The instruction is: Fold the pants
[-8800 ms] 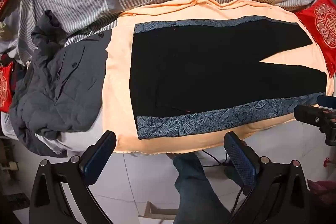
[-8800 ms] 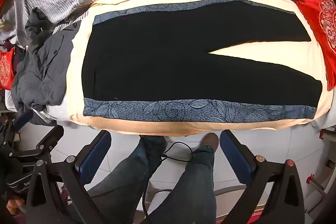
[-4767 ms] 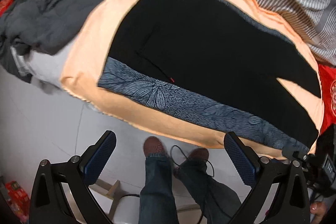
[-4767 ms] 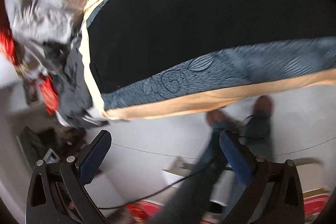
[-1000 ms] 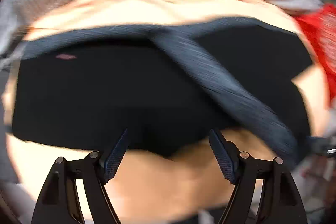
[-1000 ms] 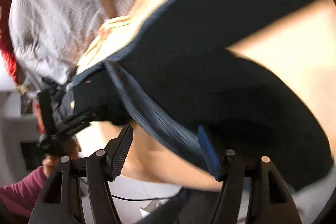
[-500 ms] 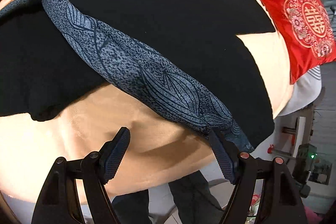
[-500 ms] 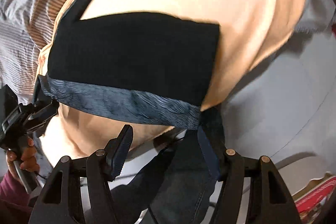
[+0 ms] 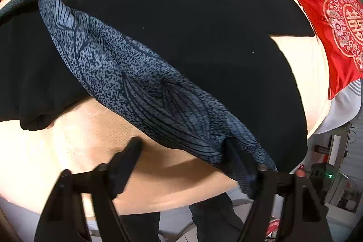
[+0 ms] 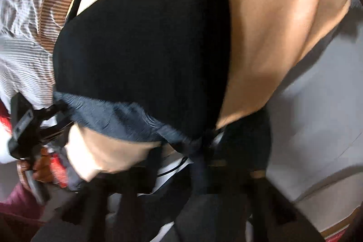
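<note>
Black pants [image 9: 192, 22] with a blue-grey leaf-print side stripe [image 9: 140, 83] lie on a peach blanket [image 9: 68, 140]; the near leg is folded over diagonally. My left gripper [image 9: 183, 162] hovers over the stripe's lower edge. Its jaws are closing, the right finger [image 9: 238, 162] against the stripe, the left finger over bare blanket. In the blurred right wrist view, the black leg end [image 10: 147, 49] and its stripe [image 10: 127, 117] bunch into my right gripper [image 10: 192, 151], shut on the hem corner. The left gripper [image 10: 29, 126] shows there too, at the stripe's far end.
A red embroidered cushion [image 9: 335, 26] lies at the right end of the bed, with a striped duvet [image 10: 27, 37] behind the blanket. The person's jeans-clad legs [image 9: 215, 219] stand at the bed's edge above a pale tiled floor [image 10: 317, 128]. A hand [image 10: 40, 165] holds the left gripper.
The left jaws have narrowed over the stripe's edge. The right gripper dropped onto the hem corner and shut on it, and the leg end now bunches upward.
</note>
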The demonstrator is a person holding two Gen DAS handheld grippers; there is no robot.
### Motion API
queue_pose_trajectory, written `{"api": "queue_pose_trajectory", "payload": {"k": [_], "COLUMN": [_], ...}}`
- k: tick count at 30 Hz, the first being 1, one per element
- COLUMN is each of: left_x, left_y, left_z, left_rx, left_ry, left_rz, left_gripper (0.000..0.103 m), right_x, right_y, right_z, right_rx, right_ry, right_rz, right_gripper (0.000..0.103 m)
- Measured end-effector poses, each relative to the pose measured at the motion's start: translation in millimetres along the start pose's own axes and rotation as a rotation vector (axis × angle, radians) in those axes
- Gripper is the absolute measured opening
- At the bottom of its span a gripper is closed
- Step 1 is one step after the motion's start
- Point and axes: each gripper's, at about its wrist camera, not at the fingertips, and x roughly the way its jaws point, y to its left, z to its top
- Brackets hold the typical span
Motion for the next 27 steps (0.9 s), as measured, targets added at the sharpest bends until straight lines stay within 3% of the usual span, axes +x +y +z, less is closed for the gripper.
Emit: {"api": "queue_pose_trajectory", "payload": {"k": [1, 2, 7, 15, 21, 27], "left_x": [-3, -5, -37, -75, -82, -105], "left_y": [-2, -6, -24, -26, -34, -44], "left_z": [1, 3, 16, 71, 136, 197], "left_rx": [-0.002, -0.004, 0.025, -0.029, -0.038, -0.057], "left_ry": [0.007, 0.018, -0.048, -0.144, -0.216, -0.364], "left_rz": [-0.02, -0.049, -0.081, -0.151, -0.129, 0.019], "left_gripper": [0.033, 0.024, 0.023, 0.023, 0.023, 0.024], "right_x": [-7, -15, -71, -130, -134, -92], "right_y": [4, 4, 43, 124, 182, 200], "right_z": [0, -2, 16, 130, 236, 339], "right_rx": [0.013, 0.016, -0.037, -0.198, -0.29, -0.299], "right_ry": [0.003, -0.004, -0.084, -0.148, -0.163, -0.116], "right_rz": [0.048, 0.071, 0.176, 0.234, 0.203, 0.035], "right_gripper": [0.007, 0.006, 0.003, 0.003, 0.003, 0.003]}}
